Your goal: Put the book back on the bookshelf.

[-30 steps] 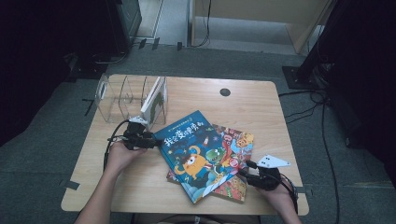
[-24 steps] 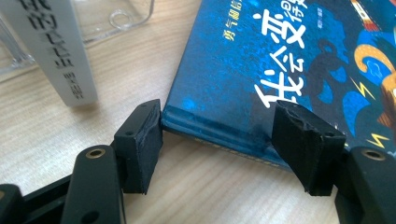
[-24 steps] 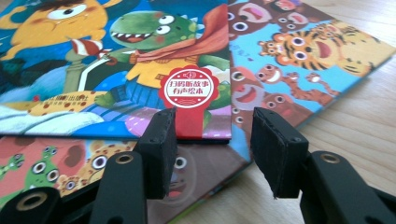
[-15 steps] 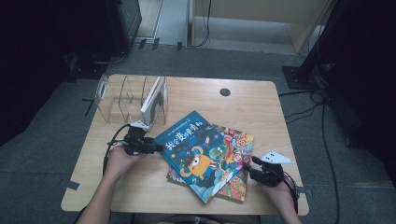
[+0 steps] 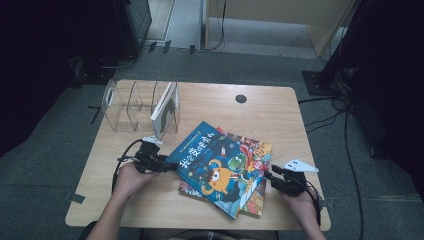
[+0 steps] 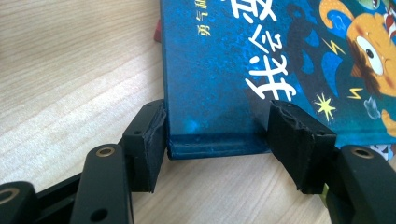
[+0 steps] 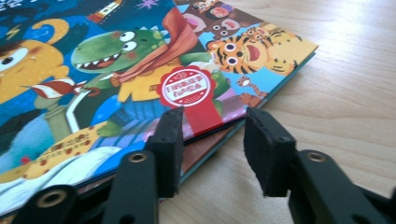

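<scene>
Two tools at a blue picture book [image 5: 216,167] on the counter [image 5: 280,110].
Left tool [image 6: 217,135] apart, astride its corner, closing; right tool [image 7: 212,149] apart, closing at its edge; lower books mostly hidden.

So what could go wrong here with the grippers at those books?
The left gripper straddles only a corner of the blue book; its pads are not clearly pressing, so a lift could let the book pivot or slip out.

The right gripper, whose jaws have just been closing, sits at the edges of the stack, one pad on the covers, one beside them on the table. It may catch the tiger book underneath too, or shove the stack.
</scene>
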